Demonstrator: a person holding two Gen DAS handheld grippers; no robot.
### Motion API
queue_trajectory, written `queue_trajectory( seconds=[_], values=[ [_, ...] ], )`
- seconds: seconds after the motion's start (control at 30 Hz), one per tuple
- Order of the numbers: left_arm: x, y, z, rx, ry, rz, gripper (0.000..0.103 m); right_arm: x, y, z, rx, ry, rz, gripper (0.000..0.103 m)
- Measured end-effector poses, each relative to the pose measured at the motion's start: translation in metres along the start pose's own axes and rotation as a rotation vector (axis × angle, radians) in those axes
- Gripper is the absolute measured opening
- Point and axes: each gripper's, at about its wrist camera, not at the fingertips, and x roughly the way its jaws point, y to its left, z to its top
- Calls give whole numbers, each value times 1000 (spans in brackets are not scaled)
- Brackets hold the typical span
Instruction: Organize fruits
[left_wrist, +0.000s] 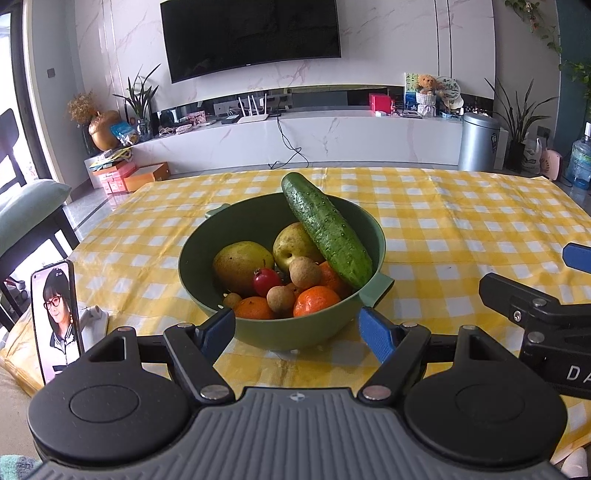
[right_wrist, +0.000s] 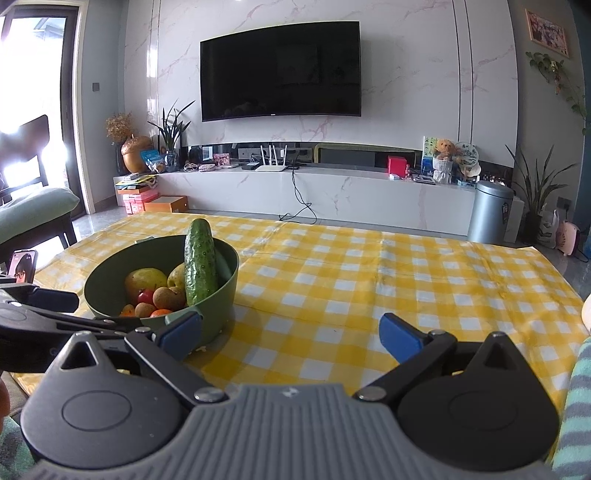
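The left claw (left_wrist: 297, 332) hangs low at the near edge of the desk (left_wrist: 461, 229), its blue-padded fingers (left_wrist: 373, 334) spread wide and gripping nothing — the green bowl (left_wrist: 207, 258) sits straight ahead at 12 o'clock, just past the fingertips. In the bowl, a cucumber (left_wrist: 325, 229) leans tilted against the rim from 12 toward 4 o'clock, its upper end poking above the edge. Two yellow pears (left_wrist: 240, 264) lie at the back and left, with a small red fruit (left_wrist: 266, 281), brown longans (left_wrist: 304, 272) and oranges (left_wrist: 316, 300) crowded toward the near side.

The right claw (right_wrist: 291, 334) is also wide and empty, over bare yellow-checked cloth; from its view the bowl (right_wrist: 221, 280) stands at 10 o'clock, just beside the left finger (right_wrist: 181, 332). A phone (left_wrist: 55, 317) stands upright at the desk's left edge, at 9 o'clock from the bowl.
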Motion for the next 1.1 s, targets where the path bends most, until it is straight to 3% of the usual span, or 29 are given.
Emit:
queue_trajectory(
  seconds=[1.1],
  values=[
    [-11,-3,4,13,-26,-6,89,-6,-6,-2,32,-18,-4,99]
  ],
)
